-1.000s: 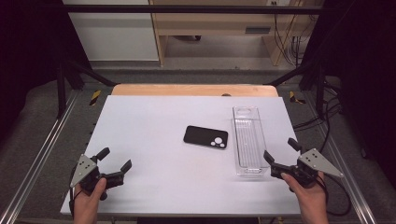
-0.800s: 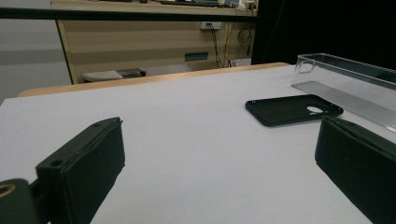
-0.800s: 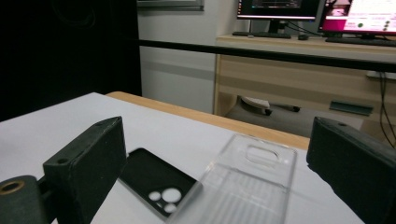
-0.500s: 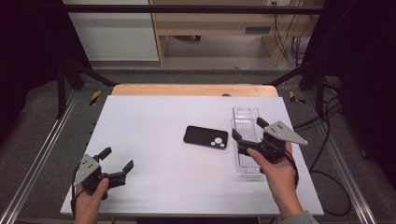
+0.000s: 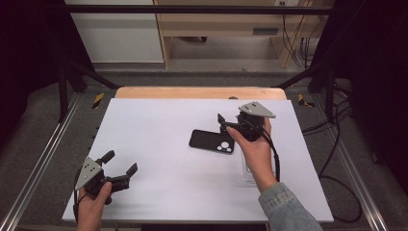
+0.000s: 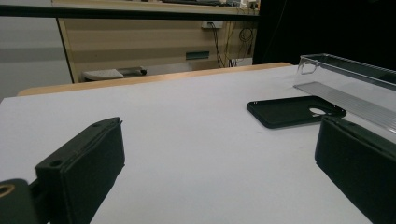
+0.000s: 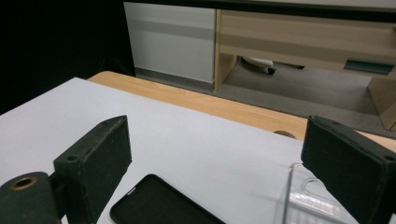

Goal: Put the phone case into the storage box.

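— White tabletop first, since it is the biggest thing: what lies on it?

— Two things, both right of centre. A clear plastic tray lies with its long axis running near to far; in the high view the right forearm covers most of it. Just to its left, and I cannot tell whether touching, is a black phone case, lying flat with its camera cut-out at its right end and its long axis running left to right.

— Which hand is nearer to them?

— The right one by far. The right gripper hangs over the far end of the tray, just beyond the case's right end, with its jaws spread wide and nothing between them. In the right gripper view the case sits low and left between the jaws, the tray's far corner low and right, so both lie just beneath and ahead of it.

— And the hand's pose?

— Forearm reaching far and slightly left from the near edge, wrist raised off the table, jaws pointing left and far.

— The other one?

— The left gripper rests at the near left corner, jaws wide apart too, aimed right toward the case, well apart from it.
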Demonstrator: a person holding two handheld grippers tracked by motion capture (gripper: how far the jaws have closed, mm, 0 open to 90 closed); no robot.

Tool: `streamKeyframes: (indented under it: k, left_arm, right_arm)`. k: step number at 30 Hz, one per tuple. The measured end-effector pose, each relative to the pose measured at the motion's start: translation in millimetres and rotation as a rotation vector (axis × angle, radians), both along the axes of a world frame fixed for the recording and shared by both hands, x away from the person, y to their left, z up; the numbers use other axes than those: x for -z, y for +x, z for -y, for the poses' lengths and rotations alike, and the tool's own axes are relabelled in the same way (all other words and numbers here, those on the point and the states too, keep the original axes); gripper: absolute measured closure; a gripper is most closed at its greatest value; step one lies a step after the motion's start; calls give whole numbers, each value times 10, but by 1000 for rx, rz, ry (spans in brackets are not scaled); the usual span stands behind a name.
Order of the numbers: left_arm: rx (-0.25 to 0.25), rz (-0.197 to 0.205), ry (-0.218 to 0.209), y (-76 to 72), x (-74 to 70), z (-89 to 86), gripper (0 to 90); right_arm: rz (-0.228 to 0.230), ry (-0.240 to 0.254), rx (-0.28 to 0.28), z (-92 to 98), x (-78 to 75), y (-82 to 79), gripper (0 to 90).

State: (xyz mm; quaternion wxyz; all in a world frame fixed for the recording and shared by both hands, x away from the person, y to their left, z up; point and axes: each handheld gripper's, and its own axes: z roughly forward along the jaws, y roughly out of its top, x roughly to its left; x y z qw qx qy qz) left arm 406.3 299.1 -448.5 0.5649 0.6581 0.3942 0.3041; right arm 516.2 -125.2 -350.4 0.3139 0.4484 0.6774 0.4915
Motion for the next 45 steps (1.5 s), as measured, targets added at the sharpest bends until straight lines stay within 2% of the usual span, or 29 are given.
streamKeyframes:
  k: [5, 9, 11, 15, 17, 18, 20, 25, 29, 32, 36, 40, 45]
  left_arm:
    - [1, 1, 14, 1, 2, 10, 15]
    - [0, -1, 16, 3, 2, 9, 15]
    - [0, -2, 16, 3, 2, 10, 15]
    - [-2, 2, 13, 1, -1, 9, 15]
    - [-2, 1, 12, 4, 1, 7, 15]
    - [-2, 1, 12, 4, 1, 7, 15]
    - [-3, 2, 11, 2, -1, 6, 15]
    - [-9, 1, 11, 4, -2, -1, 15]
    - [-5, 1, 15, 13, -2, 4, 16]
    - [-4, 4, 20, 7, -6, 11, 16]
    - [-1, 4, 21, 8, -5, 12, 15]
    - [2, 4, 21, 8, -6, 13, 16]
    - [3, 4, 21, 4, -9, 17, 16]
  right_arm:
    - [-27, -7, 7, -123, 98, 112, 91]
    - [-63, -7, 14, -182, 161, 167, 90]
    - [-82, -25, 13, -222, 206, 189, 91]
    - [-124, -33, 14, -299, 295, 210, 128]
    - [-149, -41, 21, -345, 345, 212, 184]
    - [-161, -44, 21, -365, 373, 209, 232]
    - [-158, -41, 30, -384, 446, 196, 359]
    - [-217, -61, 28, -429, 673, 179, 519]
    - [-214, -92, 0, -496, 814, 145, 718]
    - [-226, -101, -2, -536, 921, 140, 819]
    - [-264, -137, 14, -573, 1041, 158, 851]
    - [-288, -175, 5, -604, 1119, 169, 877]
    - [-334, -200, -6, -638, 1207, 203, 888]
